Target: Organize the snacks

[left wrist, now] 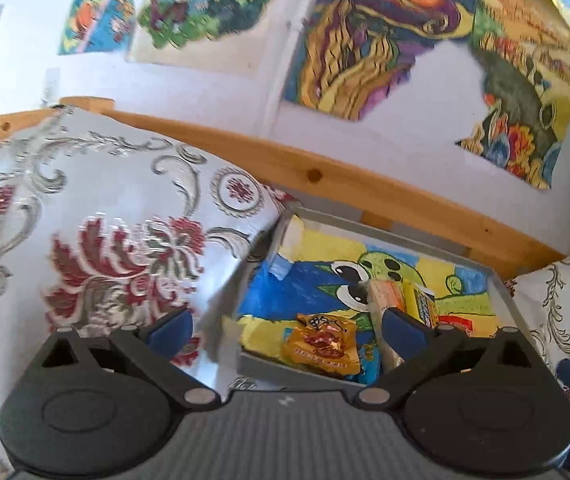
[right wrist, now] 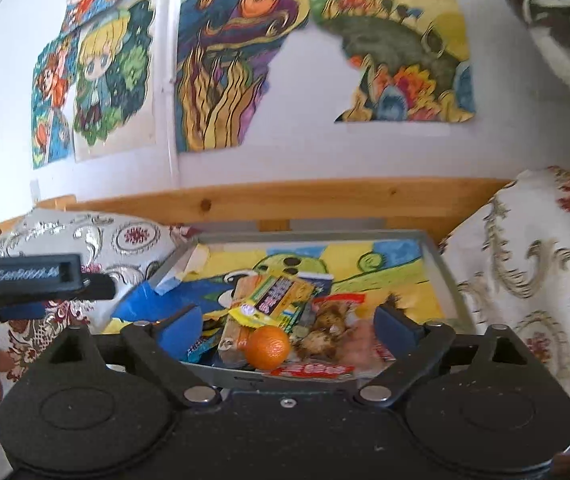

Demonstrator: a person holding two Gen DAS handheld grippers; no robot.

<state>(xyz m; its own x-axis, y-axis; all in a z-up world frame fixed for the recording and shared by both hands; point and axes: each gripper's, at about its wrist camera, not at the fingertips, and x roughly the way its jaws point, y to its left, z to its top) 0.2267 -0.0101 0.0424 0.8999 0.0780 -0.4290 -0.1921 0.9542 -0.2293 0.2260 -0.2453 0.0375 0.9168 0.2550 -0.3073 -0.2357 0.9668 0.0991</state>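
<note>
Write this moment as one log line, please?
task: organize snacks | left gripper: open, empty | right gripper: open, empty, facing tray | orange and snack packets piled in tray

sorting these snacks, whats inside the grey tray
The grey tray holds a colourful drawing as liner, an orange and piled snack packets. Whatever lies beneath the pile is hidden.

The snack packets' [right wrist: 273, 300] print is too blurred to read (wall pictures [right wrist: 229, 72] are cut off above).
</note>
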